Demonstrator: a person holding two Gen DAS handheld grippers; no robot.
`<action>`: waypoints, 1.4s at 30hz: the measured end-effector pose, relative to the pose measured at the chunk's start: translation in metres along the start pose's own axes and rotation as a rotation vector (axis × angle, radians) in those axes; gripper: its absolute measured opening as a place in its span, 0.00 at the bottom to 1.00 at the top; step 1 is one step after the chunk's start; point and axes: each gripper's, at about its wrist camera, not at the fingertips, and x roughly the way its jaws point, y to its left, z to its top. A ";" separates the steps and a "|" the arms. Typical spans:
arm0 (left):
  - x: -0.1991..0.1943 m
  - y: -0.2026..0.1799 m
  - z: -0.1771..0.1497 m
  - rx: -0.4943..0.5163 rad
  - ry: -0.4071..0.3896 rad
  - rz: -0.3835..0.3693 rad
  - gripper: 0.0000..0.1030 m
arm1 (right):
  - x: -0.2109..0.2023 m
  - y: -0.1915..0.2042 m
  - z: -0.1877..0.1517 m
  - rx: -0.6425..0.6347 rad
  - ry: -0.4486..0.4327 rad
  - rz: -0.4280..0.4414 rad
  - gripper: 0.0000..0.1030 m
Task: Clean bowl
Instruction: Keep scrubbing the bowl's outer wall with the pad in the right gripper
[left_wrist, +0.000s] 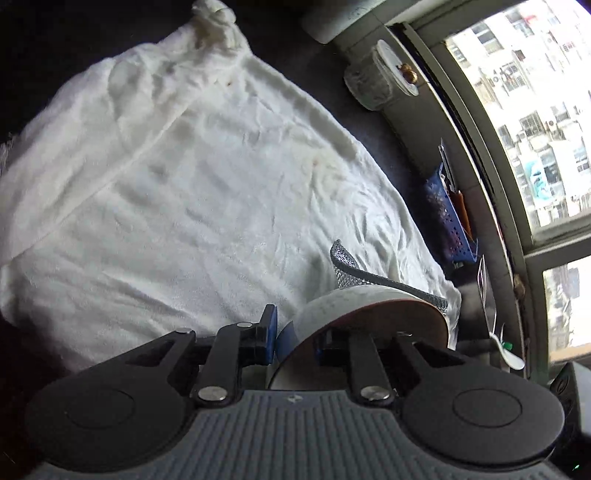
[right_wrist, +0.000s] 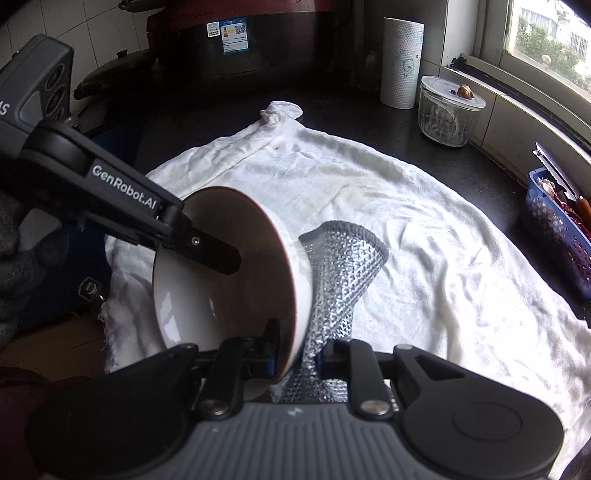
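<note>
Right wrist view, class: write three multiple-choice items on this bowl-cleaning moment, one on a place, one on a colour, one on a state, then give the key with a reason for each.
1. Where does the glass jar stand?
A. On the white towel
B. On the dark counter near the window
C. Inside the blue basket

2. What colour is the cloth pressed to the bowl?
A. Silver
B. Green
C. Yellow

3. How is the bowl placed?
A. Flat on the towel, mouth up
B. Upside down on the counter
C. Held up, tipped on its side

Key:
1 B, the glass jar sits on the counter below the window, off the white towel.
2 A, the cloth is a shiny silver mesh.
3 C, the bowl is tipped, its rim pinched by the left hand-held gripper, while the right hand-held gripper clamps the cloth against its wall.
</note>
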 end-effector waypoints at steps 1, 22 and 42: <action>0.003 0.007 0.001 -0.062 0.019 -0.022 0.18 | -0.001 -0.001 0.000 0.004 -0.005 -0.001 0.19; 0.007 -0.107 -0.073 1.157 -0.143 0.355 0.15 | -0.011 -0.011 0.004 -0.016 -0.020 -0.069 0.15; 0.002 0.005 -0.007 -0.038 0.054 0.036 0.14 | -0.004 0.002 -0.005 0.042 0.019 0.014 0.20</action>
